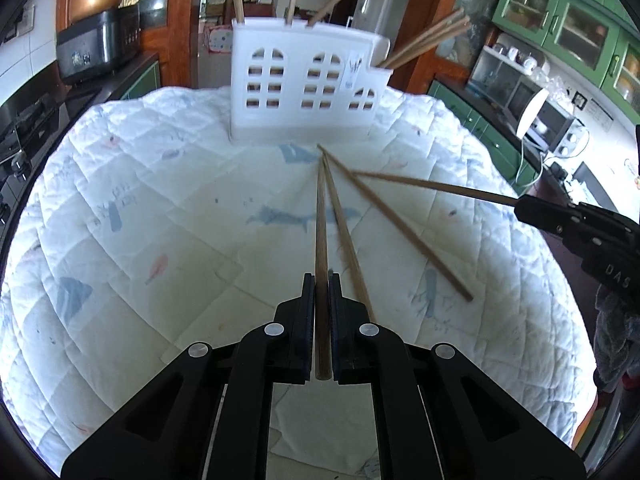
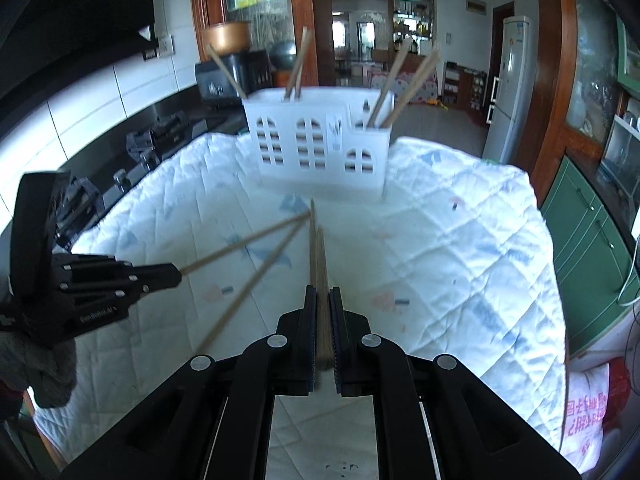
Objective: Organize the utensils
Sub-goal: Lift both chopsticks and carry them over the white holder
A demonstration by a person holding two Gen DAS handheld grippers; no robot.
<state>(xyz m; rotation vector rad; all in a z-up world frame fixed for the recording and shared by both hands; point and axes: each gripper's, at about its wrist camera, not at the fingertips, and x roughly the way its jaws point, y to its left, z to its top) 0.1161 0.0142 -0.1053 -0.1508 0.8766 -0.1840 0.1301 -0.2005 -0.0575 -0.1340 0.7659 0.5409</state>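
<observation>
I am holding one wooden chopstick (image 1: 321, 240) clenched in the left gripper (image 1: 322, 280) and another chopstick (image 2: 318, 264) clenched in the right gripper (image 2: 322, 292), each tip pointing ahead of the fingers toward the white house-shaped holder (image 1: 304, 80). Two loose chopsticks (image 1: 400, 232) are lying beside the left fingers on the quilted cloth (image 1: 160, 200). My judgement: keep the tips apart, tilt each downward, then lower into an open slot.

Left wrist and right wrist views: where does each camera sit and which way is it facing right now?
Left wrist: on the left gripper, looking along its fingers down over the quilted cloth to the white holder; it clamps a chopstick; the right gripper enters at right.
Right wrist: on the right gripper, facing the same holder, clamping a chopstick; the left gripper and a gloved hand show at left.
Shared: holder, cloth, loose chopsticks, each other's gripper.
</observation>
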